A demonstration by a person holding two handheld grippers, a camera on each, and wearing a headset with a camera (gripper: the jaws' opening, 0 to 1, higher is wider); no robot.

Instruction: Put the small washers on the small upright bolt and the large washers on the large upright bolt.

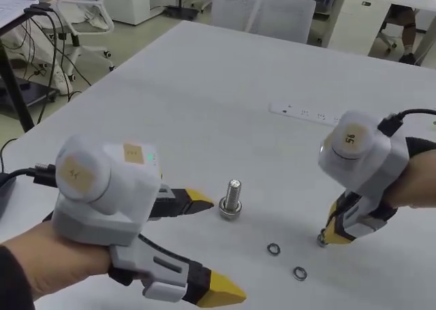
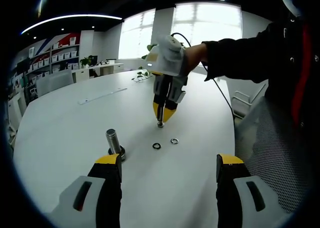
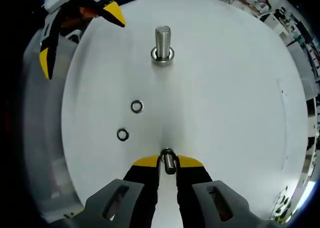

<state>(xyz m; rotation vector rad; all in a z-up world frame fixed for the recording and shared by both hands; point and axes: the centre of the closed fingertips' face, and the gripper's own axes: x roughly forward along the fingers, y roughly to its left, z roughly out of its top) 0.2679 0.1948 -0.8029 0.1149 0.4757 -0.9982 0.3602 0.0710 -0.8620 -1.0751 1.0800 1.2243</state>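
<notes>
Two small washers (image 1: 273,249) (image 1: 299,273) lie flat and loose on the table (image 1: 204,99), near each other but not touching, neither on a bolt. In the right gripper view they sit at 10 o'clock (image 3: 137,106) and 9 o'clock (image 3: 122,134) from the jaw tips.

The small bolt (image 1: 320,240) is at about 2 o'clock from the washers in the head view, close by. It looks upright, its lower end at or on the table; contact cannot be confirmed. No washer shows on it.

The right gripper (image 1: 329,236) points down, and its jaws are closed on the small bolt (image 3: 167,158), pinching the shank.

The large bolt (image 1: 233,199) stands upright at about 10 o'clock from the washers, apart from them. A ring (image 3: 162,54) sits around its foot. It is probably a large washer already placed, but how many are stacked there cannot be told.

The left gripper (image 1: 219,249) is at 9 o'clock from the washers with its jaws wide apart and holding nothing. One tip is just beside the large bolt (image 2: 114,143).

Progress, as a judgement: the large-washer part looks done or nearly so. The small part is not started, with both small washers left to thread.
</notes>
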